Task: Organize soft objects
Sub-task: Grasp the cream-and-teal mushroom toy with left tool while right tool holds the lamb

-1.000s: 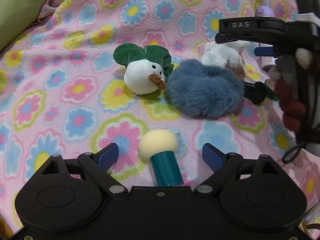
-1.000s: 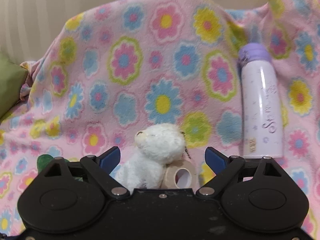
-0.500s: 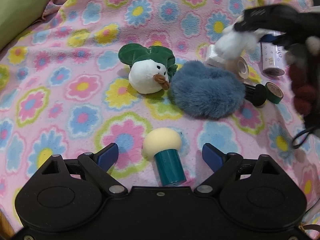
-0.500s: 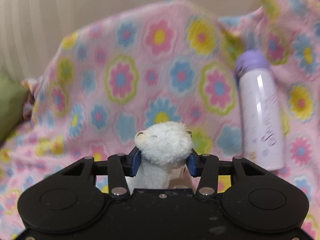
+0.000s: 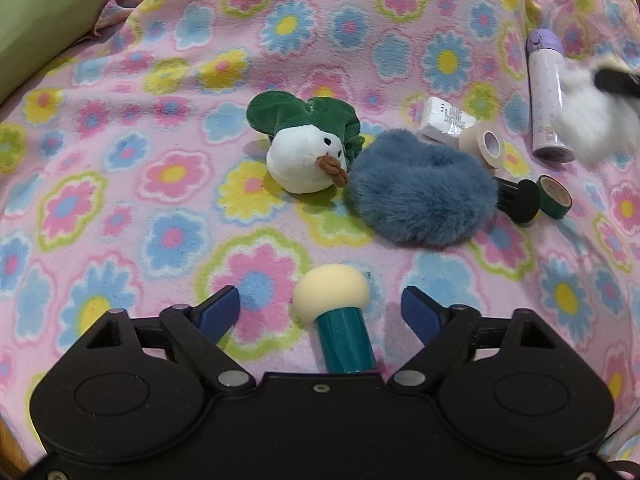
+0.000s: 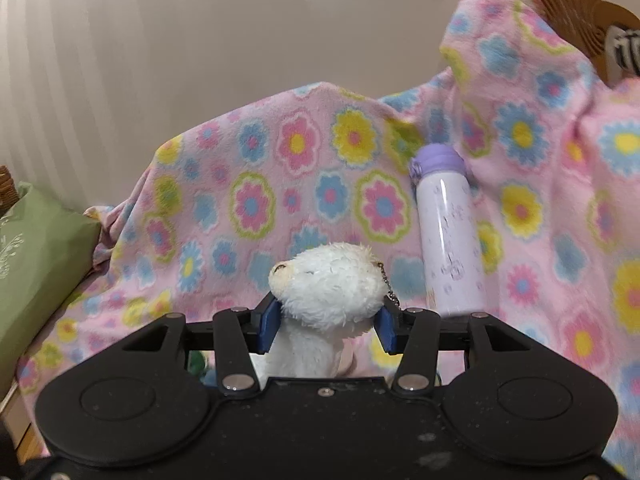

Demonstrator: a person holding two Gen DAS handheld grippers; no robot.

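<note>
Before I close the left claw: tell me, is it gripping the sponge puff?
No: the left claw is open around the sponge puff, pads clear.

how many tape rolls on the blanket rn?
2. A beige tape roll lies beside the white box, behind the blue fluffy scrunchie. A green tape roll lies right of the black-headed puff. More could be hidden.

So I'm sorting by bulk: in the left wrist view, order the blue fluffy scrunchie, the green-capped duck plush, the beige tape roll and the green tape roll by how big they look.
1. blue fluffy scrunchie
2. green-capped duck plush
3-4. beige tape roll and green tape roll: these look alike, so I won't rank them.
</note>
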